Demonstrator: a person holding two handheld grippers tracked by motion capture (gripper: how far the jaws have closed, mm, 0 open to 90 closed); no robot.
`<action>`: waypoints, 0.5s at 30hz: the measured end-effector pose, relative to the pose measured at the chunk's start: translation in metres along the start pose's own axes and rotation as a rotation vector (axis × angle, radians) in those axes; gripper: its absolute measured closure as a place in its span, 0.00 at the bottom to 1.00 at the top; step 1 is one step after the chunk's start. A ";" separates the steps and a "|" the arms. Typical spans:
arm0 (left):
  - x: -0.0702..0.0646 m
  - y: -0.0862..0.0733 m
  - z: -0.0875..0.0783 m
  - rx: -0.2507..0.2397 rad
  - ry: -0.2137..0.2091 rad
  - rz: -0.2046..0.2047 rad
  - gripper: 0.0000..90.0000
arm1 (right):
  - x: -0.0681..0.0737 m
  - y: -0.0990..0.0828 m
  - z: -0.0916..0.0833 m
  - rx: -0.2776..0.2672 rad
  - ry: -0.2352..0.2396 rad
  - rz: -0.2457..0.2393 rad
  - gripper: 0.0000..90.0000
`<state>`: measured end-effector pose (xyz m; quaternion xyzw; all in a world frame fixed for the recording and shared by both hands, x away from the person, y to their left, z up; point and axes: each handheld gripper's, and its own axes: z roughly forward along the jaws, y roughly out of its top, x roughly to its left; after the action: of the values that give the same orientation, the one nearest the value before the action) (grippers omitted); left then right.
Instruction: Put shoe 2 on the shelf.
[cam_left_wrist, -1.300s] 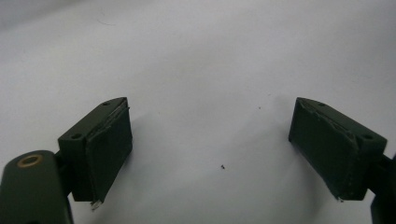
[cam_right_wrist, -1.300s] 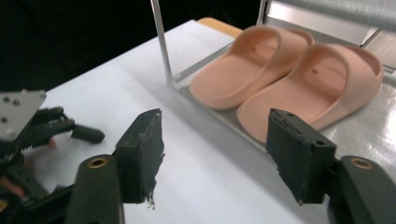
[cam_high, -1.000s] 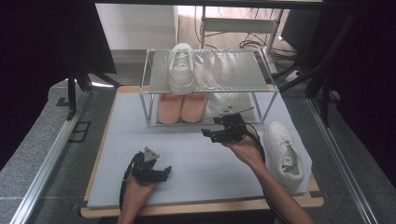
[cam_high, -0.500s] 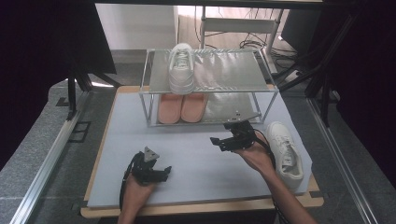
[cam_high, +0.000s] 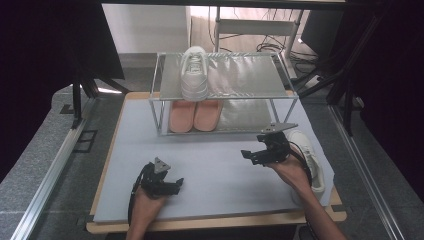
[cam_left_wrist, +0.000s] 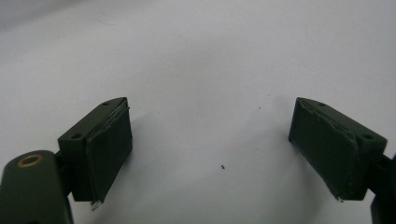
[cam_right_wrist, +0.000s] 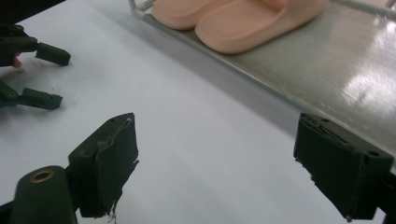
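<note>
Mat (cam_high: 215, 170): pale grey, on wooden table (cam_high: 220, 223) | room: dark, possibly curtained

I work in what looks like a lab or recording studio. My tabletop (cam_high: 125, 150) is a pale mat on a wooden board, ringed by aluminium rails (cam_high: 47, 175), black stand legs (cam_high: 76, 100) and dark curtains (cam_high: 35, 50). Cables (cam_high: 270, 47) tangle on the floor behind a metal shoe rack (cam_high: 225, 75) staged with shoes.

The rack (cam_high: 226, 75) looks like shiny, reflective metal, and the slippers (cam_right_wrist: 243, 16) on it look smooth, matt and rubbery. A matt, pale sheet covers the wood-edged tabletop (cam_high: 210, 165).
</note>
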<state>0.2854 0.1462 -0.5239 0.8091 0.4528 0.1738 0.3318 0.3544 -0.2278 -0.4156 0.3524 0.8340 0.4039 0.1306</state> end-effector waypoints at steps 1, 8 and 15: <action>0.000 0.000 0.000 0.000 0.000 0.000 0.15 | -0.003 -0.002 -0.002 0.000 -0.007 0.017 0.15; 0.000 0.000 0.000 0.001 0.000 -0.003 0.15 | -0.018 -0.012 -0.018 0.020 -0.080 0.051 0.22; 0.000 0.000 0.000 0.004 -0.001 0.000 0.15 | -0.034 -0.021 -0.037 0.047 -0.152 0.096 0.57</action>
<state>0.2853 0.1463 -0.5237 0.8098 0.4530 0.1725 0.3305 0.3498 -0.2816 -0.4104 0.4247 0.8131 0.3619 0.1656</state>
